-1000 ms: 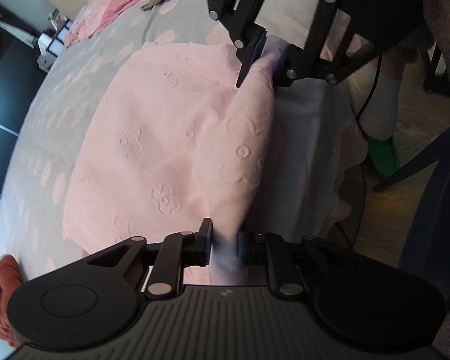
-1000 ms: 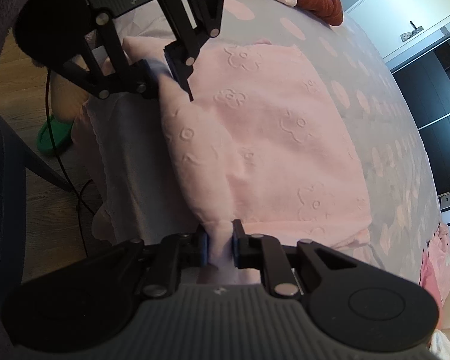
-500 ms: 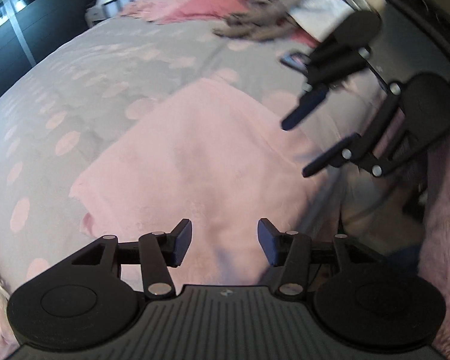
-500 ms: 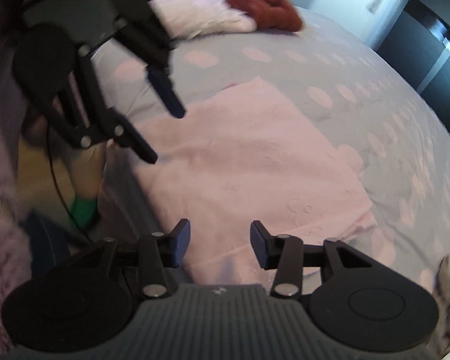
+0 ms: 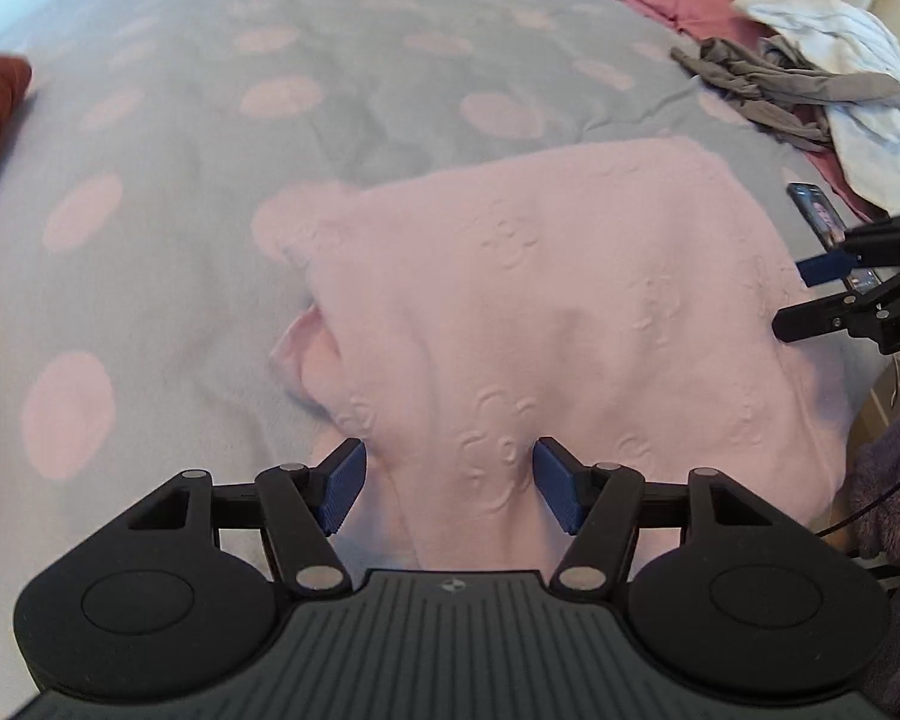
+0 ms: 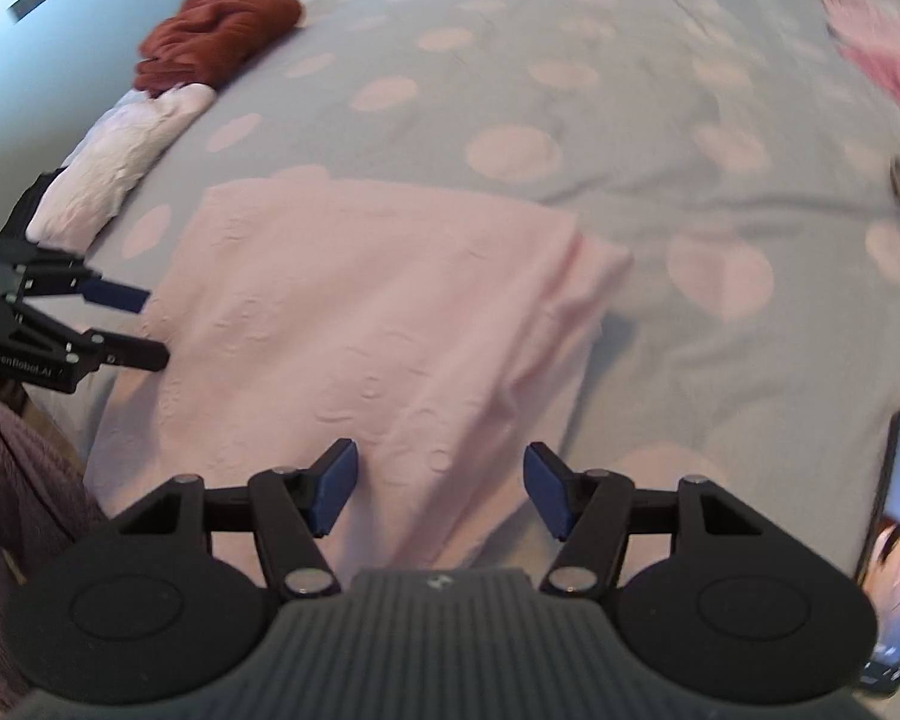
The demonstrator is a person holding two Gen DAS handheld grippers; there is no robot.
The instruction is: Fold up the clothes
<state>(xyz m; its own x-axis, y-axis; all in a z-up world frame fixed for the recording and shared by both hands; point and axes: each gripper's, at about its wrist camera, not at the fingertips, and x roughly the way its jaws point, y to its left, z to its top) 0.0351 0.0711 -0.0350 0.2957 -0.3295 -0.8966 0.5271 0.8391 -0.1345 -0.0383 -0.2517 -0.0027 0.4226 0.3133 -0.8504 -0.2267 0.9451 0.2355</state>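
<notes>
Pink garment [image 5: 546, 324] lies folded flat on the grey dotted bedspread [image 5: 342, 90], near the bed's edge, and both tongs hang over it with nothing in them. Left gripper [image 5: 449, 483] has its blue pads wide apart, the cloth's near edge showing right between them, no contact that I can see. Right gripper [image 6: 439, 489] is spread just as wide, over the near edge of the same cloth [image 6: 366, 324]. Each tool peeks into the other's view: the right one at the cloth's right side [image 5: 822, 294], the left one at its left side [image 6: 120, 324], both splayed, both beside the fabric and not pinching it. Red bundle [image 6: 210, 30] and a white piece [image 6: 120, 162] sit well apart at the far left. Grey clothes [image 5: 768, 84] and white ones [image 5: 858, 90] are heaped at the far right. Phone [image 6: 894, 546] rests just beside the garment's right edge, screen lit.
</notes>
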